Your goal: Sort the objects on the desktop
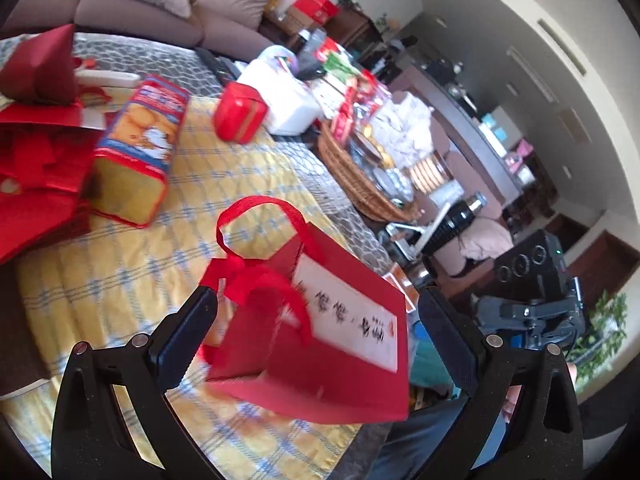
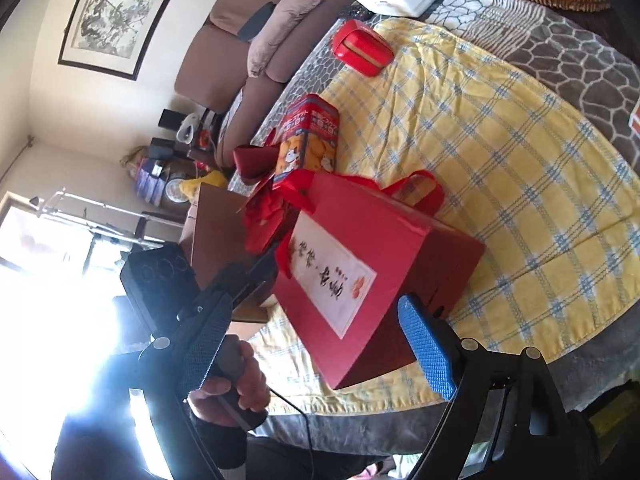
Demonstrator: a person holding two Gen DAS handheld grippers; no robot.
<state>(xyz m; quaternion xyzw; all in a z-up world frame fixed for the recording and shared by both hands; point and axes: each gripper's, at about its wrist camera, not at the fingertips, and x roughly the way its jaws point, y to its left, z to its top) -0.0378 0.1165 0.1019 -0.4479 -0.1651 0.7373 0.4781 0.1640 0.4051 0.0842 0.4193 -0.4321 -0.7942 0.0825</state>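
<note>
Red gift bag (image 1: 320, 360) stands tilted on the yellow checked cloth (image 1: 120, 280) at the near edge of the table (image 2: 580, 64), and both tools point at it from opposite ends.

At the left, the left tool (image 1: 316, 304) is around the bag. Its jaws are spread wide. The left finger is just beside the ribbon handles (image 1: 256, 240), perhaps touching them; the picture is blurred there and I cannot tell. At the right finger a gap shows between the pad and the bag's edge, so I judge that nothing is gripped yet. In the right wrist view this tool, held by the person's left hand (image 2: 232, 384), comes in from the left and reaches the handle end of the bag.

In the middle, the bag's broad face with the white label (image 2: 332, 276) is turned to the left tool's side. Its long axis runs from the handles, far away, to the bottom corner, near the table edge.

At the right, the right tool (image 2: 314, 304) is also wide open, with the blue pads free. The bag's bottom end lies ahead between its fingers, but the pads are apart from it.

In my judgement the left tool is the nearer one; it would need only to close across the bag's thin side.
</note>
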